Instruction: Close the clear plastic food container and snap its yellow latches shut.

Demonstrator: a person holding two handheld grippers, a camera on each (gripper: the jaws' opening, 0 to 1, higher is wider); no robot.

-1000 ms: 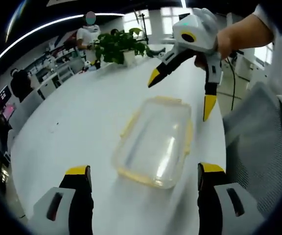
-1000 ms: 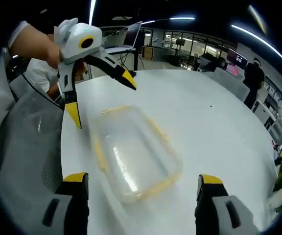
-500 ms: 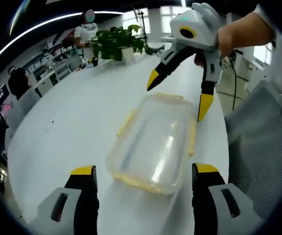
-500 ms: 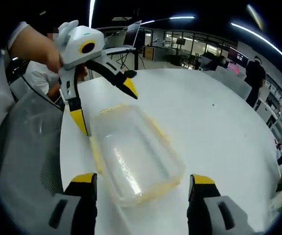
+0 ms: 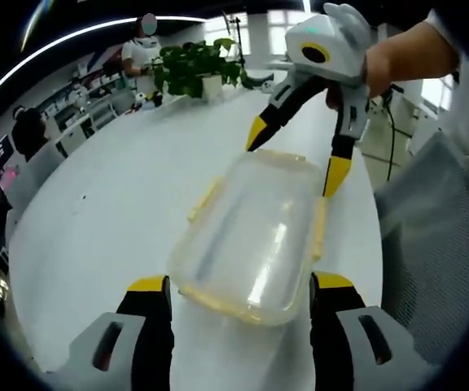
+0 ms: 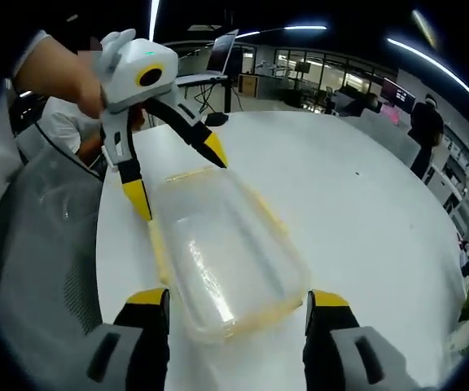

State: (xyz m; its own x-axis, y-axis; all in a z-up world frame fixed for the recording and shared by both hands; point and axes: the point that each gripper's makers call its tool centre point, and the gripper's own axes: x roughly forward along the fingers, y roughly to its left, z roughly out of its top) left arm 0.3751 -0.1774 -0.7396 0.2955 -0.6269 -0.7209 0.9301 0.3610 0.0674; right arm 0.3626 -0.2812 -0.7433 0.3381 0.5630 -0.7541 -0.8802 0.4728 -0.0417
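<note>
1. Since a second ago both grippers have closed in on the container (image 5: 251, 232); each view's jaw tips now flank one short end.
2. Left gripper (image 5: 241, 287) and right gripper (image 6: 229, 300): jaws spread wide, holding nothing. A hand (image 5: 397, 61) grips the right tool from above.
3. Container lies lid-on on the white table (image 5: 112, 195); yellow latches (image 5: 318, 228) blurred, state unclear.

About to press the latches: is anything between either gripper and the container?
Nothing visible. The left gripper and right gripper straddle opposite ends of the container on the white table, both open.
</note>
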